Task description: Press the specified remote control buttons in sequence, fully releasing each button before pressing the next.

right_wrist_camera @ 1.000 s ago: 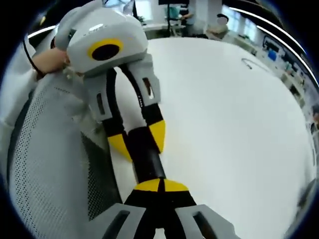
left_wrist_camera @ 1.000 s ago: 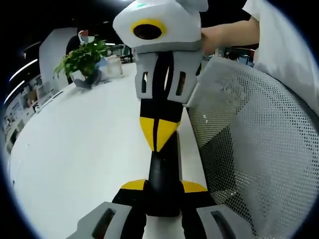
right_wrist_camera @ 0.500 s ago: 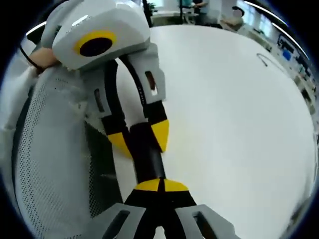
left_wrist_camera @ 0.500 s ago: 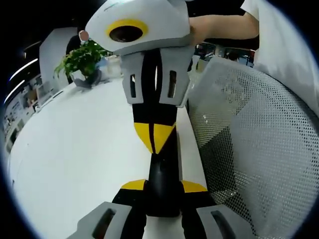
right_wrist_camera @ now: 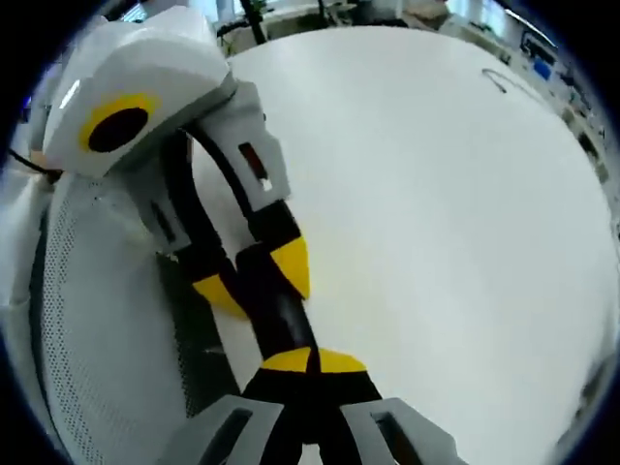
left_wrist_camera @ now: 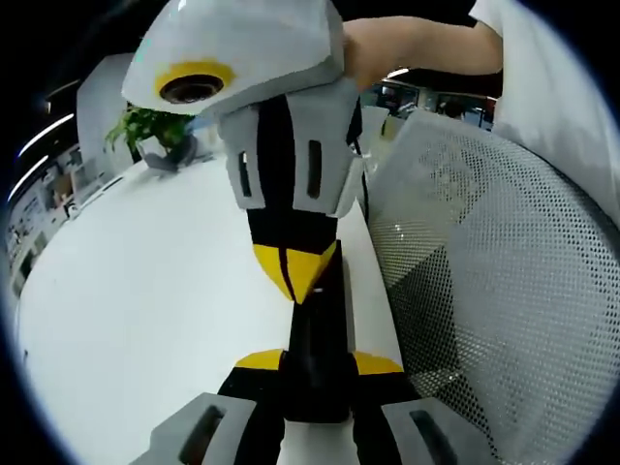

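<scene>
Your tools are grey-white shells with black, yellow-tipped jaws: the left tool (right_wrist_camera: 247,286), the right tool (left_wrist_camera: 295,276). Your white sleeve (left_wrist_camera: 552,87) shows at the edge.

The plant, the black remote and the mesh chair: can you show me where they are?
Plant (left_wrist_camera: 145,124): left gripper view, on its green leaves.
Remote (left_wrist_camera: 316,363): left gripper view, on its dark body between the yellow jaw tips.
Chair (left_wrist_camera: 494,281): left gripper view, on the white mesh back.

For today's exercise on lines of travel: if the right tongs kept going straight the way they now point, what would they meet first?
The right tongs, closed with tips on the black remote, would press further onto it. Next along that line are the left tongs gripping its far end. Depth is hard to judge.
</scene>
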The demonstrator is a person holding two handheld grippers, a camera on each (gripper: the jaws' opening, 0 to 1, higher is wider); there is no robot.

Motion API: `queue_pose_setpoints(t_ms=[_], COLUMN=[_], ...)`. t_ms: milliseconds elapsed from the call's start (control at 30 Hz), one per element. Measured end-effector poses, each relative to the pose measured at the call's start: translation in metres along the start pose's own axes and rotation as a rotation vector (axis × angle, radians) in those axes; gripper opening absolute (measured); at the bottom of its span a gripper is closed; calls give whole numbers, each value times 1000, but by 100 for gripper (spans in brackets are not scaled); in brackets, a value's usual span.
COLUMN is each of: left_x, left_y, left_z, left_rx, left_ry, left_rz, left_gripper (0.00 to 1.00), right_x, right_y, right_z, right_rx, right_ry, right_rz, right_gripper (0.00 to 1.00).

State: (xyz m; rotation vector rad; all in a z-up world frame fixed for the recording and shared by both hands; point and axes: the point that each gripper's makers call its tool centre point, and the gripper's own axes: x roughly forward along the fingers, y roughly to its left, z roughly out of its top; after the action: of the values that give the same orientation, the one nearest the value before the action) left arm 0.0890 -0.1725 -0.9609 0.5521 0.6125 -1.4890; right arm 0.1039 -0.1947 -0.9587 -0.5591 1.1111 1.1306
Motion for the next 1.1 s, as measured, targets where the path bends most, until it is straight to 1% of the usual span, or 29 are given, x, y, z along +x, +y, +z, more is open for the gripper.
queue_pose_setpoints(t_ms=[67,100,133,200,233,267,300,367,433,467,500,567,600,733,867,900,933,1000,1100], left_x=[0,0,0,1,1,1,0,1,1,1,1,1,1,1,1,1,1,1,1], left_y=[0,0,0,-1,-1,-1,-1,-1,-1,-1,-1,-1,-1,-1,-2,-1,-1,-1,-1], left_z=[0,0,-1,0,0,0,0,0,0,0,0,0,0,0,0,0,0,0,0], left_rx=[3,5,15,8,7,6,2,4,5,6,8,6,5,4,3,3,4,7,10], left_ry=[1,2,3,3,3,2,1,1,1,3,3,2,2,2,2,2,3,4,6], left_rz=[1,1,-1,-1,-1,-2,-2,-2,-1,-1,0,-1,-2,-2,-4,-5,-5,-4,-2], left_gripper=[24,24,24,24,24,24,24,24,24,24,24,24,24,24,24,24,24,24,24], right_x=[-1,-3,-4,-6,-7,-7,-6,-4,0,2,0,1,1,2,3,3,4,3,2], right_y=[0,2,4,11,16,16,23,23,19,19,20,21,21,21,20,19,19,20,19], right_z=[-1,-3,-4,-5,-4,-3,3,7,5,5,6,5,4,4,4,5,5,4,4], right_rx=[18,42,45,15,6,7,-10,-25,-66,-85,-81,-100,-128,-196,-279,-315,-333,-315,-284], right_ry=[-66,-82,-81,-70,-75,-79,-97,-108,-70,-63,-65,-53,-39,6,29,34,37,23,-31], right_rz=[-14,-15,-16,-6,7,-1,26,18,-10,-9,-5,-8,-15,-43,-102,-128,-135,-140,-150], right_gripper=[0,0,0,0,0,0,0,0,0,0,0,0,0,0,0,0,0,0,0])
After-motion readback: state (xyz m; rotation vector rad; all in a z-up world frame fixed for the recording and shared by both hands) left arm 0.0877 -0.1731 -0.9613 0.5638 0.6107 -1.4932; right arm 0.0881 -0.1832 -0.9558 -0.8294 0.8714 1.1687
